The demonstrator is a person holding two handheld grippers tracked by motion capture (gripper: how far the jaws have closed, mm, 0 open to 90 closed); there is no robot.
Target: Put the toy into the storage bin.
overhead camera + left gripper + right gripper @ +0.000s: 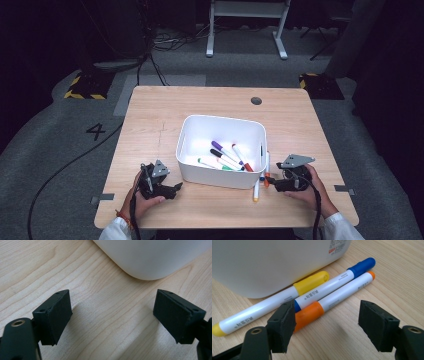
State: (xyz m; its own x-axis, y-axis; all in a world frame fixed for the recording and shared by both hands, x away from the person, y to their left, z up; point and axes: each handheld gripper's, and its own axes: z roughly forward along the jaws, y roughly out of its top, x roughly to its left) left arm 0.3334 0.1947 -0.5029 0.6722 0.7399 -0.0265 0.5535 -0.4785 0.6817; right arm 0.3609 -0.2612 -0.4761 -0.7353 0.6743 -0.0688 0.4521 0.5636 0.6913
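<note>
We are holding the right gripper with jaws wide apart and empty; the orange marker is lying just ahead, its long axis pointing toward one o'clock.

Your right gripper sits low at the right side of the white bin, and its jaws point toward the markers on the table that lie along the bin's right wall. The jaws stand apart, with nothing pressed between them. Your left gripper rests near the bin's front left corner, apart from it, jaws also apart. Inside the bin lie several markers (purple, red, green and black caps). The wooden table is bare around.
</note>
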